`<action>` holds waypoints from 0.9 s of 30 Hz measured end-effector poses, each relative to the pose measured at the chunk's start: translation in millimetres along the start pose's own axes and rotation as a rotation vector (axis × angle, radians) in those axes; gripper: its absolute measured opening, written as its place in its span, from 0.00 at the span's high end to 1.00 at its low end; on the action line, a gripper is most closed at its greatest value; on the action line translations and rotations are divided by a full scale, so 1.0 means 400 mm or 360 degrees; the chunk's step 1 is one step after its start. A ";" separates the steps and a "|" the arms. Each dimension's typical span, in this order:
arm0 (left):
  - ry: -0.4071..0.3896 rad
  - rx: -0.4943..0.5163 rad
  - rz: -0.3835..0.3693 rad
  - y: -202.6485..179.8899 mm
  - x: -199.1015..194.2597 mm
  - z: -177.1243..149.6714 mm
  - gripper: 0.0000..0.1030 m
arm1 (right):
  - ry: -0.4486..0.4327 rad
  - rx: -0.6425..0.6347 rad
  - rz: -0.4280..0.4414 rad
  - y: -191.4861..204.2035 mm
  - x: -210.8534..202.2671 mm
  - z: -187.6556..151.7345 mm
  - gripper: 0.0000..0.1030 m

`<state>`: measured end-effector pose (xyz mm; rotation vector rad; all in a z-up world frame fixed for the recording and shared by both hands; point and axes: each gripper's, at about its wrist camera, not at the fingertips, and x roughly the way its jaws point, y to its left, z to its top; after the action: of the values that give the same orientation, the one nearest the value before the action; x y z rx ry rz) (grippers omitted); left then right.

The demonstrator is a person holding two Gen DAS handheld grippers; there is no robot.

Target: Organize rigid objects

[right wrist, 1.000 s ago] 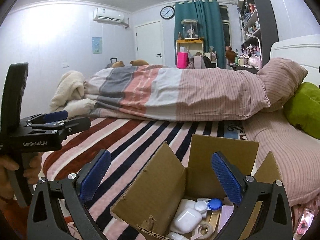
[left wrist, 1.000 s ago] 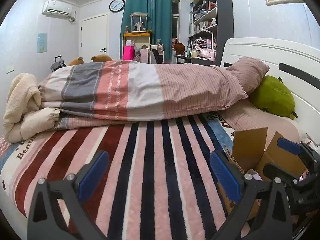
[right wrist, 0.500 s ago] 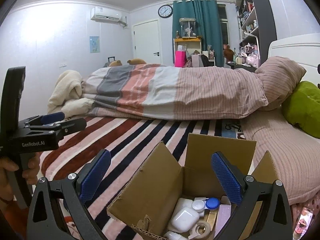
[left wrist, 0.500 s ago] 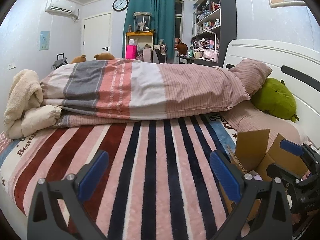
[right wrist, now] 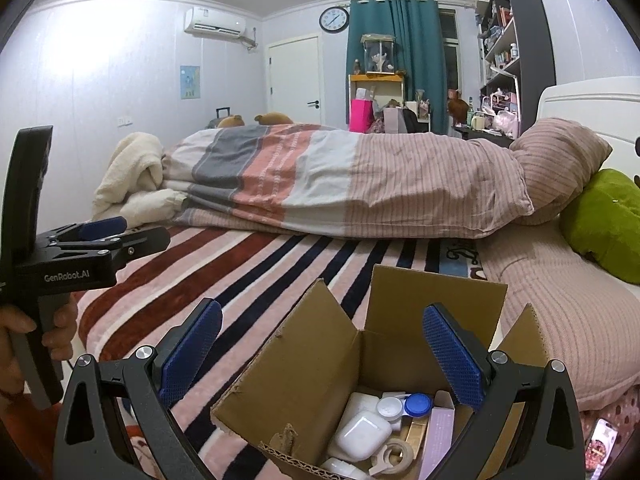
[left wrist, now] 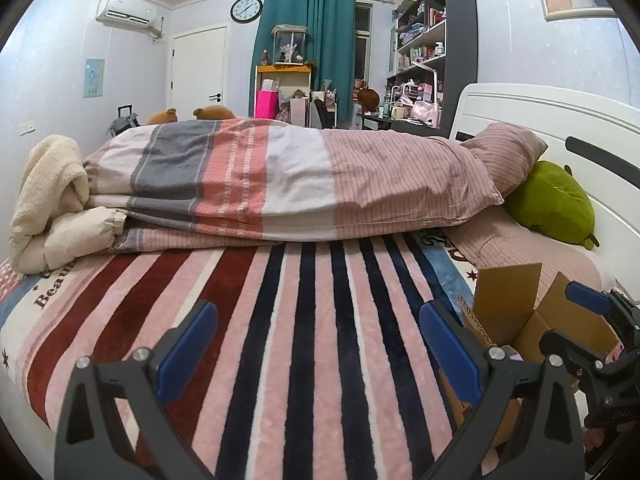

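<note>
An open cardboard box (right wrist: 320, 364) stands on the striped blanket (right wrist: 256, 276) near the bed's front edge. Inside lie a white earbud case (right wrist: 362, 436), a blue-and-white lens case (right wrist: 404, 405), a tape roll (right wrist: 394, 456) and a pale pink box (right wrist: 440, 436). My right gripper (right wrist: 320, 356) hovers open just above the box with nothing between its fingers. My left gripper (left wrist: 316, 348) is open over bare blanket (left wrist: 312, 320), left of the box (left wrist: 516, 308). The right gripper (left wrist: 592, 328) shows at the left wrist view's right edge, and the left gripper (right wrist: 100, 236), held by a hand (right wrist: 24, 328), shows at the right wrist view's left.
A folded striped duvet (left wrist: 280, 180) lies across the bed behind the blanket, with a cream fleece bundle (left wrist: 52, 196) at its left and a pink pillow (left wrist: 508, 156) and green plush (left wrist: 552, 204) by the white headboard (left wrist: 560, 120). A phone (right wrist: 600, 444) lies at the bed's right front.
Both views have drifted slightly back and up, so the box sits a little lower in the frames. Both grippers stay open and empty.
</note>
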<state>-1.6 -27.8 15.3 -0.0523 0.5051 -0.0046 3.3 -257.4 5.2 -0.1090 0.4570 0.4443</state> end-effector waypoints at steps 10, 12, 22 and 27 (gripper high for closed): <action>0.0002 -0.0001 0.0002 0.001 0.000 0.000 0.02 | 0.0007 0.0016 0.0003 -0.007 -0.006 0.002 0.02; 0.0004 -0.0005 0.0004 0.003 0.000 -0.001 0.02 | 0.0007 0.0012 0.0003 -0.007 -0.006 0.001 0.02; 0.0004 -0.0008 0.0011 0.009 -0.001 -0.003 0.02 | 0.0009 0.0012 0.0004 -0.006 -0.007 0.003 0.02; 0.0003 -0.0006 0.0010 0.008 0.000 -0.002 0.02 | 0.0009 0.0016 0.0002 -0.002 -0.005 0.002 0.02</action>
<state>-1.9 -24.7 14.4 -0.0547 0.5069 0.0026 2.3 -258.8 7.0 -0.1003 0.4646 0.4430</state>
